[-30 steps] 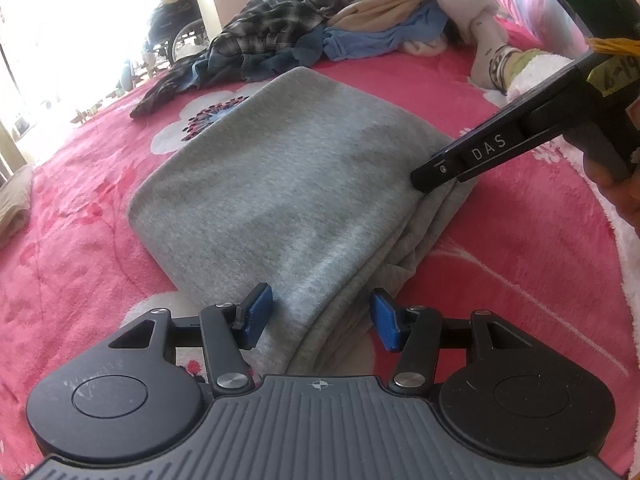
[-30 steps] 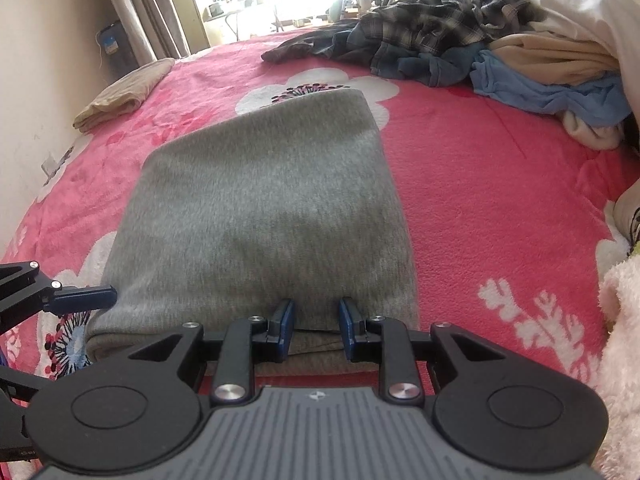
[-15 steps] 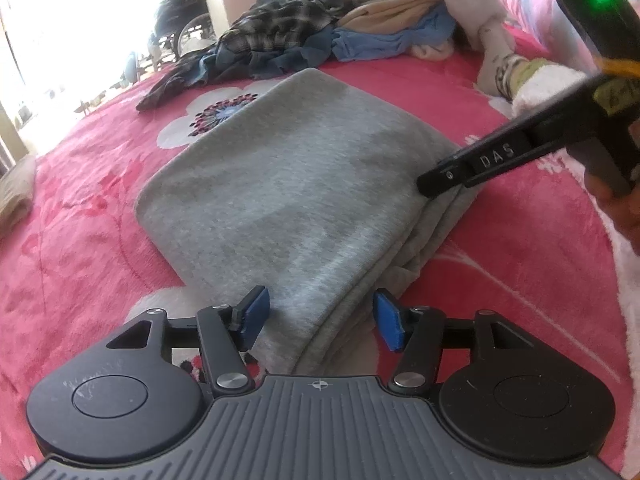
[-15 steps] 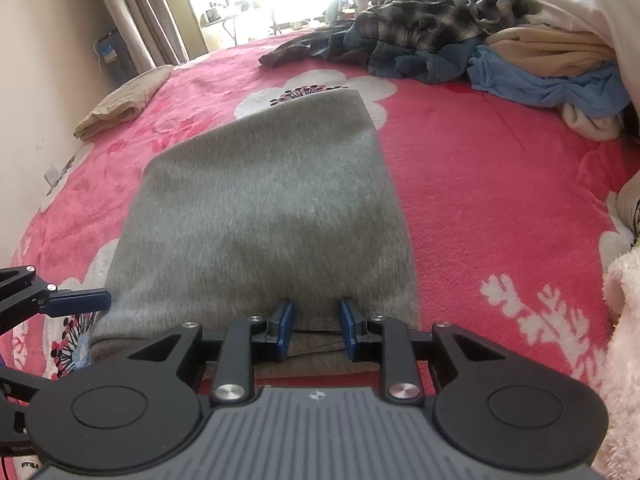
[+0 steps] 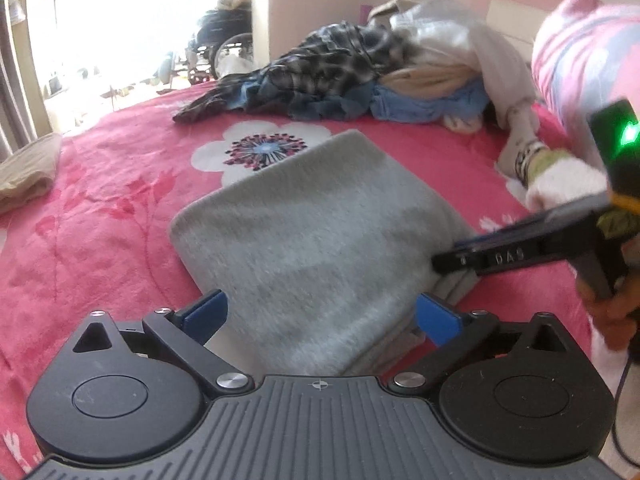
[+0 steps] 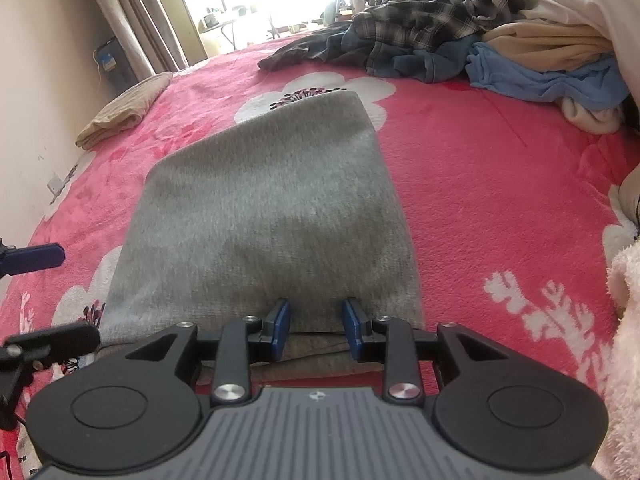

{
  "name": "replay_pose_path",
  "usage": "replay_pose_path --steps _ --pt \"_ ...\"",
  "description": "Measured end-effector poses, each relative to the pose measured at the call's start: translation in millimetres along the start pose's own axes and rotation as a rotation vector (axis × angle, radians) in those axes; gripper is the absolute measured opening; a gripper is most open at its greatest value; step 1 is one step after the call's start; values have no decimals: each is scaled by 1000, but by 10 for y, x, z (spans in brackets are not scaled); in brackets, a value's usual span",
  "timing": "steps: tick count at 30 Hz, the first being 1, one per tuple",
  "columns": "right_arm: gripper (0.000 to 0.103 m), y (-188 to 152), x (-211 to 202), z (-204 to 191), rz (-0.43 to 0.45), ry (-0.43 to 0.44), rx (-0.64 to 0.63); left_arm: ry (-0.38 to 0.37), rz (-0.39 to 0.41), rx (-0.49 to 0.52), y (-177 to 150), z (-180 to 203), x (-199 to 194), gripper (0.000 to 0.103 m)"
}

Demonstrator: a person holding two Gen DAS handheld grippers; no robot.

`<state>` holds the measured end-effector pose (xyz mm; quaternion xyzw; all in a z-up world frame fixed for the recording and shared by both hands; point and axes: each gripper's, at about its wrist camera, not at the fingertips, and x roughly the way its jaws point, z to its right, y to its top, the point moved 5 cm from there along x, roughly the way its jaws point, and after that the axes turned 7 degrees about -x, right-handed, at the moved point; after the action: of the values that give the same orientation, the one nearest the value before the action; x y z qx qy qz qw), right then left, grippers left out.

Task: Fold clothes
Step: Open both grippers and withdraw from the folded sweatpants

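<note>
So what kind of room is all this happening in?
Most likely a bedroom in a home. The work surface is a bed covered with a pink flowered blanket, a heap of unfolded clothes lies at its far end, and curtains hang beside a bright window or doorway.

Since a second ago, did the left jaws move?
Yes. The left gripper has just opened wide, both jaws now clear of the grey folded garment lying between them.

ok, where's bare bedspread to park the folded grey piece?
Free: the pink bedspread right of the grey folded garment, bordered far by the clothes pile. Also a strip between the garment and the beige folded cloth by the wall. Crowded: the far right corner, under the pile.
</note>
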<state>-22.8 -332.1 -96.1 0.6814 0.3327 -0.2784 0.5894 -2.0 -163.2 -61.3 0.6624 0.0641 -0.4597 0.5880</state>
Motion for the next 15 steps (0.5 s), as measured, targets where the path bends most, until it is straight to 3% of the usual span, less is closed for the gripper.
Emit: replay_pose_path --steps 6,15 --pt "33 1 2 -1 1 2 5 43 -49 -85 7 -84 62 103" --pt "35 6 -7 -3 2 8 15 126 -77 -99 0 -133 88 103"
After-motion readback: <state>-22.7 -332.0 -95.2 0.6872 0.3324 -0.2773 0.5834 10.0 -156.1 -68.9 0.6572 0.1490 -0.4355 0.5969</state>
